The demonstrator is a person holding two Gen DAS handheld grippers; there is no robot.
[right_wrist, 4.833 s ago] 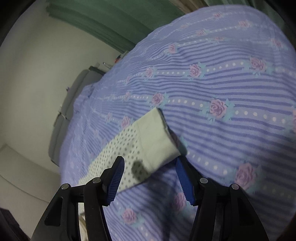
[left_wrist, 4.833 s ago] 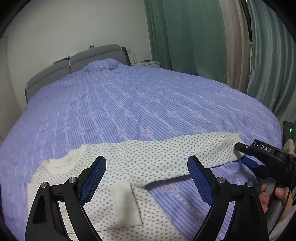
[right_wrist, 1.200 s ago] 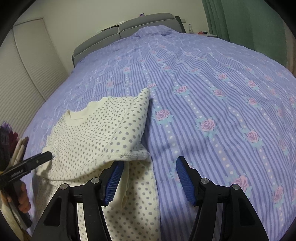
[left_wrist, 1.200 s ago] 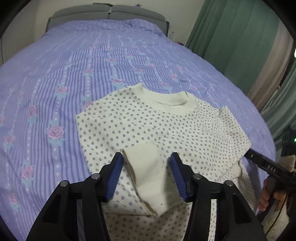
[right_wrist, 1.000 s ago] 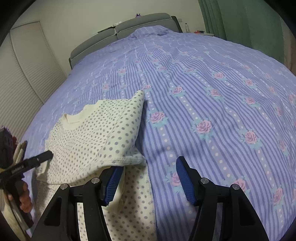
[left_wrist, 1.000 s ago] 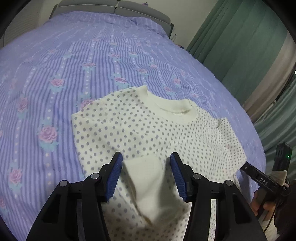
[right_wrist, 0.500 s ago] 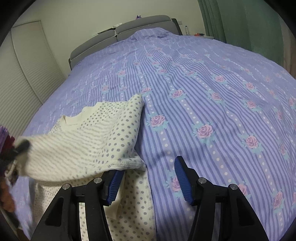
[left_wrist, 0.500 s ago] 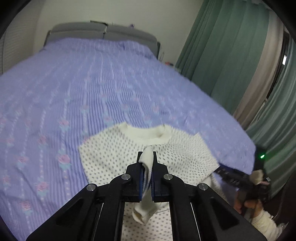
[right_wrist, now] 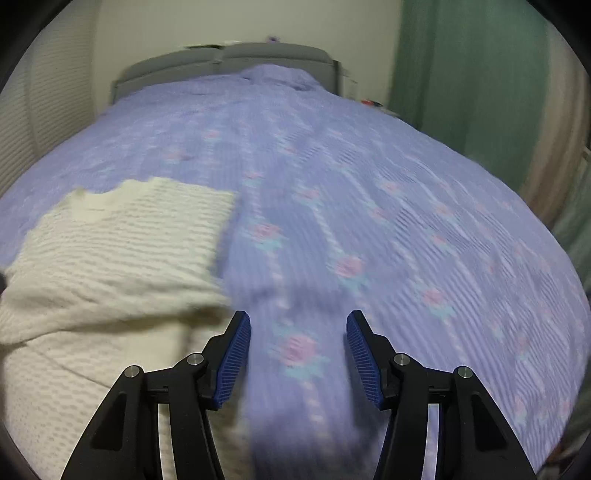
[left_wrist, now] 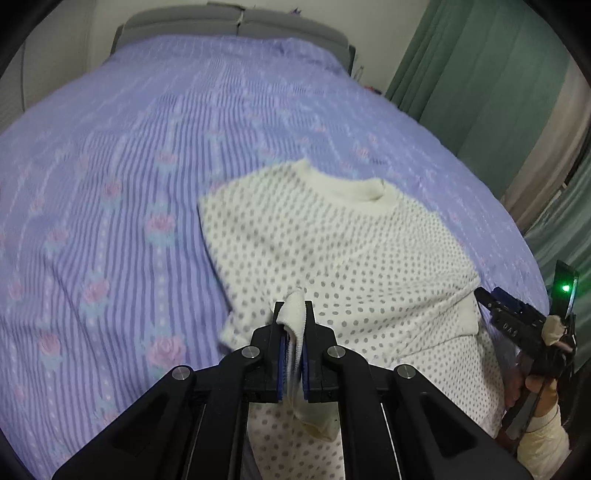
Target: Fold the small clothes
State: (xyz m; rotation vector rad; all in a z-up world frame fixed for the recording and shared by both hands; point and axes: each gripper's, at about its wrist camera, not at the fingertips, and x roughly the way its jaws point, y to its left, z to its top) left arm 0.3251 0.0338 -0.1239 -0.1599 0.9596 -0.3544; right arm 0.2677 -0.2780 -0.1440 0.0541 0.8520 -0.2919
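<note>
So the top (left_wrist: 332, 236) lies flat on the bed (left_wrist: 129, 166), near its front edge and a bit to the right. It is white with grey dots. Its neck (left_wrist: 347, 188) points to the far end, where the headboard (left_wrist: 236, 22) is, so its long way runs from near to far.

Folding has begun but is not done. Both sleeves look folded in over the body. The right one lies across the chest as a band.

The left claw (left_wrist: 293, 347) is pinched tight on the cuff (left_wrist: 295, 317) of the left sleeve, and the cuff sticks up between the blue pads. I think this sleeve is being moved to a better spot.

The right claw (right_wrist: 298, 360) has just been closing a little, but it stands half open with nothing in it. Only the bed cover shows between its pads. The top (right_wrist: 110, 251) is just to its left.

What is left, I think: lay the cuff down flat, then fold the body in half from the near end to the neck.
</note>
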